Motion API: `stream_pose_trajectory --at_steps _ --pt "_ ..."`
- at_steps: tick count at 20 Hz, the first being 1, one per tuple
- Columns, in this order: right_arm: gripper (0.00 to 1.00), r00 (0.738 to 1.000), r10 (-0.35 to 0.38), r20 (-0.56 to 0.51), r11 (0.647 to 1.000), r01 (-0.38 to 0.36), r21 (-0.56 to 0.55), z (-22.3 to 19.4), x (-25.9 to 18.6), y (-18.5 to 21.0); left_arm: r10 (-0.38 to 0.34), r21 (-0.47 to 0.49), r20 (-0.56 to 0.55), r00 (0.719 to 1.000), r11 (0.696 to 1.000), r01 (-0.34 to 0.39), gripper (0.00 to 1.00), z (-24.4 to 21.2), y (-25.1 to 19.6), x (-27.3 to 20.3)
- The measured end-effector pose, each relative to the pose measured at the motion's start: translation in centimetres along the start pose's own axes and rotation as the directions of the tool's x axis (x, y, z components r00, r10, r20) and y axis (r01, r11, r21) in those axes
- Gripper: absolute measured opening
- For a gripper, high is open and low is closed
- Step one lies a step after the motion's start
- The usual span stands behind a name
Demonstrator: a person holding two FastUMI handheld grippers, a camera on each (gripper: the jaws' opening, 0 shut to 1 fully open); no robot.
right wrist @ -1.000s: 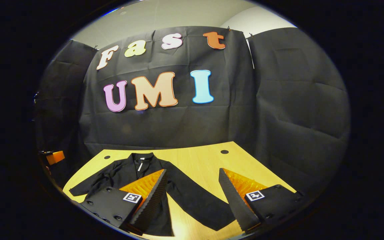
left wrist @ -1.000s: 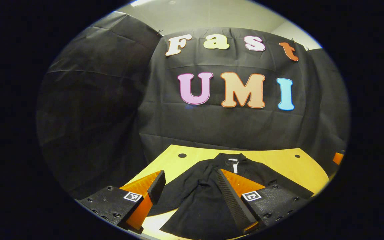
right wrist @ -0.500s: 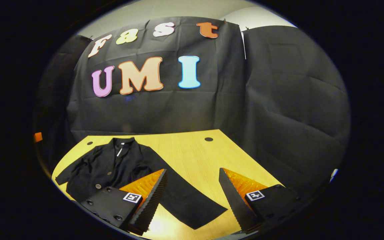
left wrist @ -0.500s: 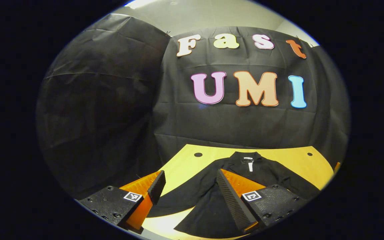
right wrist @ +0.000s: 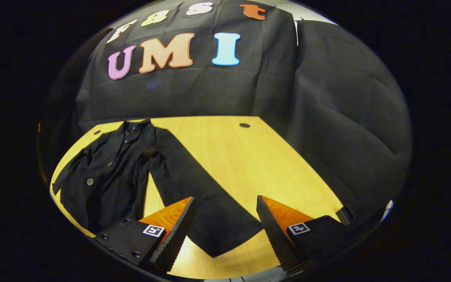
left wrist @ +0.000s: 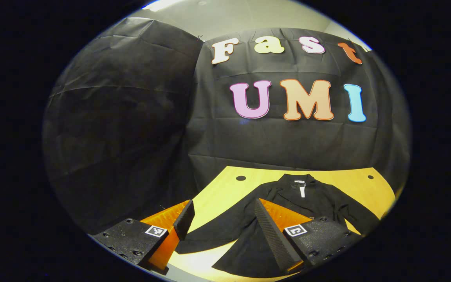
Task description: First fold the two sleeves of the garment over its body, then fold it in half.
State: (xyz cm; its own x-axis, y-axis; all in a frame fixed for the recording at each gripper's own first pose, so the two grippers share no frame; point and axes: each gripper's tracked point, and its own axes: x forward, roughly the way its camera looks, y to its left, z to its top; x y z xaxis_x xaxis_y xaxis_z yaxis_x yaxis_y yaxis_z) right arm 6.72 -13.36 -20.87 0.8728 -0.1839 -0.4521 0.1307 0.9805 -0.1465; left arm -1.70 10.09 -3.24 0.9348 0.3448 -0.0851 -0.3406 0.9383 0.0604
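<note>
In the right gripper view, the right claw [right wrist: 225, 231] is seen spread open with nothing held, tipped further down over half a second, so the cuff of the black cloth jacket's long sleeve [right wrist: 210, 211] is now framed between its fingers. The left claw [left wrist: 221, 229], likewise open and empty, is held above the other sleeve [left wrist: 213, 233]. The black jacket [left wrist: 307, 199] lies flat and unfolded on the yellow wooden counter [right wrist: 249, 164]; sleeve folding appears about to begin.

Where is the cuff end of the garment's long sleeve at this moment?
In the right gripper view the sleeve cuff lies flat on the wooden table, low in the middle, between the open right tool's two fingers.
</note>
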Motion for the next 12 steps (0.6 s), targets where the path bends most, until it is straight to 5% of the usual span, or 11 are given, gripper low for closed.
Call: stream_pose_trajectory --at_steps 12 --pt "0.99 0.988 0.003 -0.157 1.0 -0.004 -0.006 -5.0 3.0 -0.7 -0.009 -0.022 -0.024 1.0 1.0 0.009 0.94 -1.0 -1.3 -0.3"
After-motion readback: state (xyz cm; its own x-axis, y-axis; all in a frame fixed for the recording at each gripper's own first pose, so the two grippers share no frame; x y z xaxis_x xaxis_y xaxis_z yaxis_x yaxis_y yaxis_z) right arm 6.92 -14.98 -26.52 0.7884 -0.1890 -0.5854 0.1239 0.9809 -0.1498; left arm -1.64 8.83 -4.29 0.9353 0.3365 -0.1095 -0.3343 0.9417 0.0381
